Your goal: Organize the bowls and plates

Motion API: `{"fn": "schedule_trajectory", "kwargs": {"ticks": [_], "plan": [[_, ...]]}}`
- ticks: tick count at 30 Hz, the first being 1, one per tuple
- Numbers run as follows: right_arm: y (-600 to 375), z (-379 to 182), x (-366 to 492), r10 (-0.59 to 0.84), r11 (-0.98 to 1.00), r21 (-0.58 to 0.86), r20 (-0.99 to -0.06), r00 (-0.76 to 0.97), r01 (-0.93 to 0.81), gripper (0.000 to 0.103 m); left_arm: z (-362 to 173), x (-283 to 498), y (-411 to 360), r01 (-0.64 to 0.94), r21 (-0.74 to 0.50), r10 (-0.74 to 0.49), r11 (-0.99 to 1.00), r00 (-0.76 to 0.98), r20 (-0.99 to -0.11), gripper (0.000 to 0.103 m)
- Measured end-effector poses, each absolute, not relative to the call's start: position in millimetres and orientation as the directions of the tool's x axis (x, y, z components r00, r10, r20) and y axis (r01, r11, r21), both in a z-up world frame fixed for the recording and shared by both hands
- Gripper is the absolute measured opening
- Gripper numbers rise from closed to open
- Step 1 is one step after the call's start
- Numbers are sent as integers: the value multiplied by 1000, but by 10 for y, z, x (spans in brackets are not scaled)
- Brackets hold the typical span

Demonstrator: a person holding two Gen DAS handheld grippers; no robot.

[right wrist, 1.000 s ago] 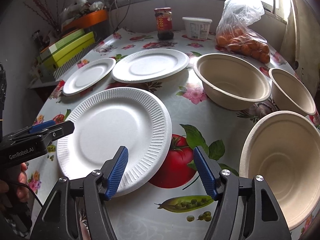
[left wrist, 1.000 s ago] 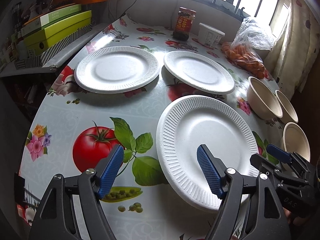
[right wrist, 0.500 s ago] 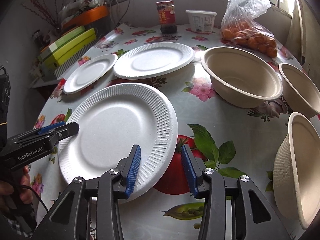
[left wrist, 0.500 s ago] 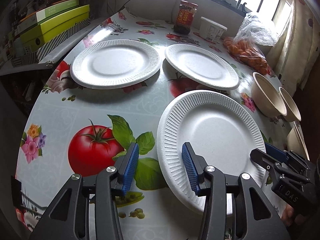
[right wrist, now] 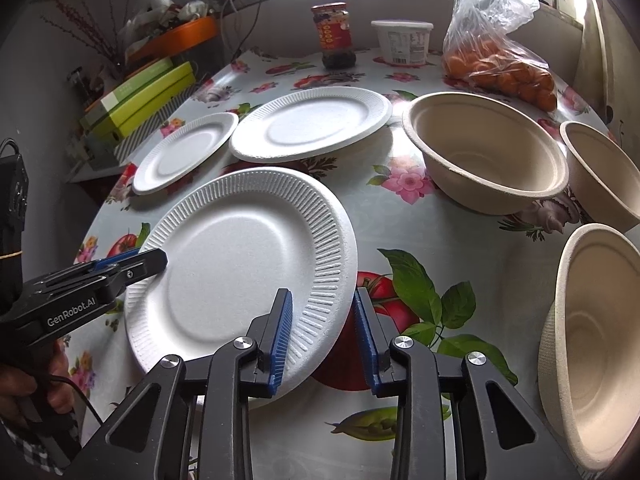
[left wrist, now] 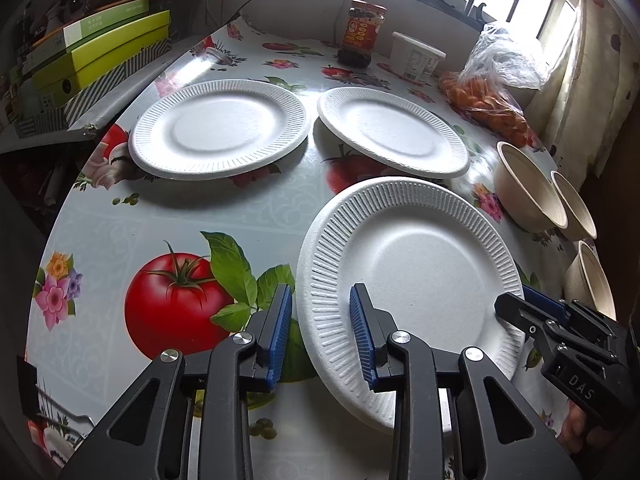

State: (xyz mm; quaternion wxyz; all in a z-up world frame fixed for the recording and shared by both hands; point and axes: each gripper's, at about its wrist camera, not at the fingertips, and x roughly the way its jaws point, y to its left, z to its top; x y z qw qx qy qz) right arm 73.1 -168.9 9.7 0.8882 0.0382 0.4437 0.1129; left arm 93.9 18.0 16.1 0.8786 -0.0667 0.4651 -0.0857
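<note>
Straddling the near rim of one white foam plate (left wrist: pixel 416 276), both grippers have just been closing on it from opposite sides. On the left gripper (left wrist: pixel 322 334) one blue ribbed finger sits over the fluted rim and the other outside it; the right gripper (right wrist: pixel 322 334) brackets the opposite edge the same way. Whether the fingers already pinch the rim, I cannot tell. This plate is round, with a smooth centre and a ridged border, and its edge looks tipped up off the surface (left wrist: pixel 248 212). Two matching plates lie flat farther back: a left plate (left wrist: pixel 220 134) and a right plate (left wrist: pixel 394 132), close together. Three beige pulp bowls (right wrist: pixel 486 152) stand to the right, well apart from the held plate. An oilcloth printed with tomatoes, leaves and flowers covers the surface. By the barred window stand a sauce jar (right wrist: pixel 334 36), a white tub (right wrist: pixel 402 42) and a bag of oranges (right wrist: pixel 500 60).
</note>
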Motion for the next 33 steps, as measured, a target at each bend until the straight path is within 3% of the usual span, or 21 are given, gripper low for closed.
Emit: {"fn": "schedule_trajectory", "kwargs": {"ticks": [33], "plan": [[-1404, 479, 1021, 266, 960, 159, -775, 574, -230, 26, 511, 1049, 480, 25, -181, -159, 983, 603, -782, 28]]}}
